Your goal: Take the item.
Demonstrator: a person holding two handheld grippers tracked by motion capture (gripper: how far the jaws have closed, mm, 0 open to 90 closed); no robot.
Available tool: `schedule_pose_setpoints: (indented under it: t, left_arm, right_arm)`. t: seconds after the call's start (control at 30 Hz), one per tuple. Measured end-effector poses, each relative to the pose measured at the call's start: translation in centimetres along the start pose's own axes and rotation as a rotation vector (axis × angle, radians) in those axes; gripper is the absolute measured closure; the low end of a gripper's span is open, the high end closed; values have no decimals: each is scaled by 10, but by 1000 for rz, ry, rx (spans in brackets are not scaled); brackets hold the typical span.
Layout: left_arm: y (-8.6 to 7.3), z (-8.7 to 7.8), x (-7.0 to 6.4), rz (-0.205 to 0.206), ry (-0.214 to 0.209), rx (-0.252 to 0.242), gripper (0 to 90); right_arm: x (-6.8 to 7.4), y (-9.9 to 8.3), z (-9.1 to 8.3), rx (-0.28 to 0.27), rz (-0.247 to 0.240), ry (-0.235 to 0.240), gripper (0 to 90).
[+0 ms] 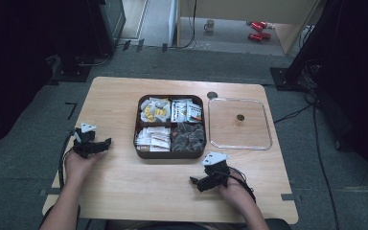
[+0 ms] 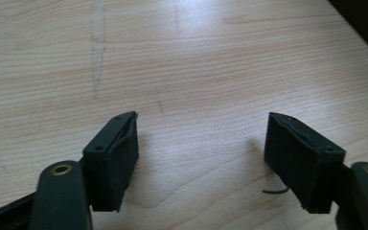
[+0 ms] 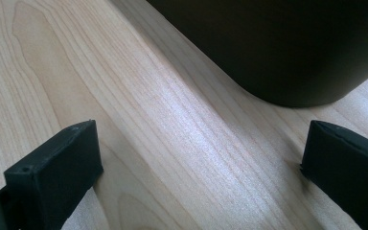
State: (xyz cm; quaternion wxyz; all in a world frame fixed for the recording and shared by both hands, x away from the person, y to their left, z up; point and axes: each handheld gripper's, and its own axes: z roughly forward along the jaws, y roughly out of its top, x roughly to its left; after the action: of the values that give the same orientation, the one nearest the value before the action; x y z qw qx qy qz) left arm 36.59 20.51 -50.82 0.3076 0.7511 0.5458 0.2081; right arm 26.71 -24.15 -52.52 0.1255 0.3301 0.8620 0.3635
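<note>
High view. Light wooden table [image 1: 124, 191]. Near its centre sits a dark brown tray [image 1: 169, 154] with four compartments: far-left holds white and yellow wrapped pieces [image 1: 154, 110], far-right white sachets with coloured print [image 1: 187, 110], near-left white packets [image 1: 153, 138], near-right dark grey packets [image 1: 188, 135]. Just right of the tray, apart from it, lies a clear square lid [image 1: 239, 123] flat on the wood. Left gripper [image 1: 106, 142] rests low at the table's left side, held by the left hand [image 1: 78, 163], tips pointing right toward the tray's left wall with a stretch of bare wood between. Right gripper [image 1: 195, 182] is near the front edge, held by the right hand [image 1: 232, 187], just in front of the tray's near-right corner, tips pointing left. Jaw spread of either is too small to judge from here. On the floor beyond the table: a mug [image 1: 210, 25] and red objects [image 1: 258, 28], too small to identify.

Left gripper view. Left gripper [image 2: 201, 139], jaws wide apart, nothing between them. Bare wood grain ahead and beneath, with faint scuff lines. A short bit of black wire shows beside the right-hand jaw.

Right gripper view. Right gripper [image 3: 201, 153], jaws wide apart, nothing held. Tray wall [image 3: 287, 48] looms dark at upper right, its rounded corner close ahead of the tips. Whether the right-hand jaw touches it I cannot tell. Jaws sit very low over the wood.
</note>
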Motion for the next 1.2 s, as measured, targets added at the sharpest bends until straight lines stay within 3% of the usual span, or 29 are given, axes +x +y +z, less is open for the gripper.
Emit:
schedule_pose_setpoints:
  t: [0.13,0.37,0.43,0.5,0.53,0.67,0.93,1.2]
  left_arm:
    - [4,-1,-2,11,-40,12,316]
    - [10,-6,-9,25,-67,-3,367]
    - [12,-5,-12,66,-63,20,380]
    - [13,-5,-13,69,-71,25,389]
    - [14,-5,-15,65,-100,23,398]
    - [19,-9,-19,62,-138,1,415]
    - [26,-15,-27,91,-171,-19,430]
    - [31,-20,-34,91,-198,-18,469]
  right_arm:
    - [0,0,0,0,0,0,0]
    - [0,0,0,0,0,0,0]
    - [0,0,0,0,1,0,0]
    - [0,0,0,0,0,0,0]
    - [0,0,0,0,0,0,0]
    - [0,0,0,1,0,0,0]
    - [0,0,0,0,0,0,0]
    - [0,0,0,0,0,0,0]
